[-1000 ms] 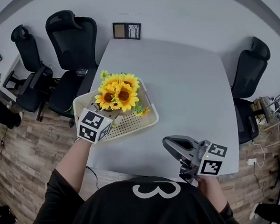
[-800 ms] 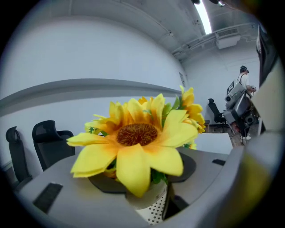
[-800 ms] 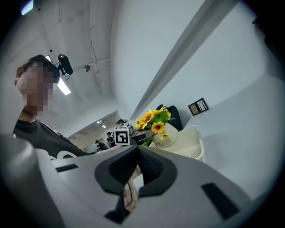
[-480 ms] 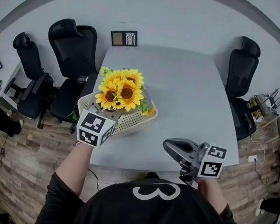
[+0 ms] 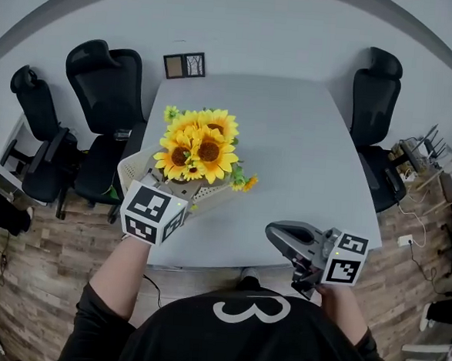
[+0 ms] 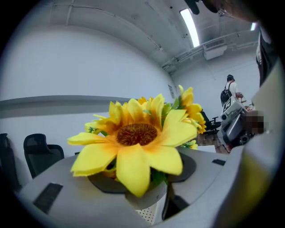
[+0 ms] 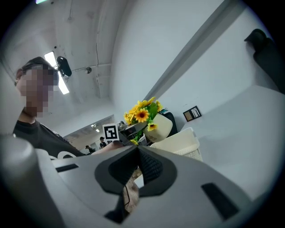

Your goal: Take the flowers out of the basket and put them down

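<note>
The basket [image 5: 128, 175] is matt perforated plastic, the flowers [image 5: 198, 146] look cloth, the table [image 5: 297, 154] smooth, matt, the floor [image 5: 27, 258] wood.

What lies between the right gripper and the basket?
Nothing. In the head view, only a bare stretch of the grey table separates the right gripper from the basket.

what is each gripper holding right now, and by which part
The left gripper holds the sunflowers, clamped just under the blooms; petals hide the exact spot. The right gripper is shut and holds nothing.
</note>
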`<state>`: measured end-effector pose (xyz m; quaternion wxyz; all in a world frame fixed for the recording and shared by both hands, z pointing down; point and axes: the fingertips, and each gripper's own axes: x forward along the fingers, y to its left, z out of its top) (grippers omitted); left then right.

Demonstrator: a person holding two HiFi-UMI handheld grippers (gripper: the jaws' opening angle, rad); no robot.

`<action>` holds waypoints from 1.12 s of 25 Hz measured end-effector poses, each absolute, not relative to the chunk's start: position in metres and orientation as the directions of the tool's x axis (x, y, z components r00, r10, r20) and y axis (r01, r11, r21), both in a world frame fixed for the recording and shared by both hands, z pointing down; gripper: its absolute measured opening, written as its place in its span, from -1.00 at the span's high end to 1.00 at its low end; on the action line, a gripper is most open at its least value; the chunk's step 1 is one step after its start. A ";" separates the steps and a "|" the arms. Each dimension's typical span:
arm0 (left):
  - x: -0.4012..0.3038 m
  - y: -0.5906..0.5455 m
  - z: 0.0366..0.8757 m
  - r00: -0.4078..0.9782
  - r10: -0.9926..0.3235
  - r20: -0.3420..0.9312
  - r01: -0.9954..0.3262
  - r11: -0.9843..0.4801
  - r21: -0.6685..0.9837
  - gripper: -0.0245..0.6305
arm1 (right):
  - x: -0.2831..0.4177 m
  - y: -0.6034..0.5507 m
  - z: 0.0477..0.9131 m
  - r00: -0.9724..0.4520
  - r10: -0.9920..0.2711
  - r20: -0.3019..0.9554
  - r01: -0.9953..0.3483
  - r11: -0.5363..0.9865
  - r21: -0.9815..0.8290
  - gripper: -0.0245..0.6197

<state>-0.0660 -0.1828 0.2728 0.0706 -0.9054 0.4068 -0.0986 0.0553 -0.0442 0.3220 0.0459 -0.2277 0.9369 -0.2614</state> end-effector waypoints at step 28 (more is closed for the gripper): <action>0.016 -0.198 0.305 0.840 -0.517 0.166 -0.503 -0.856 -0.121 0.25 | 0.092 -0.038 0.317 -0.694 -0.719 0.039 -0.630 0.581 -0.515 0.90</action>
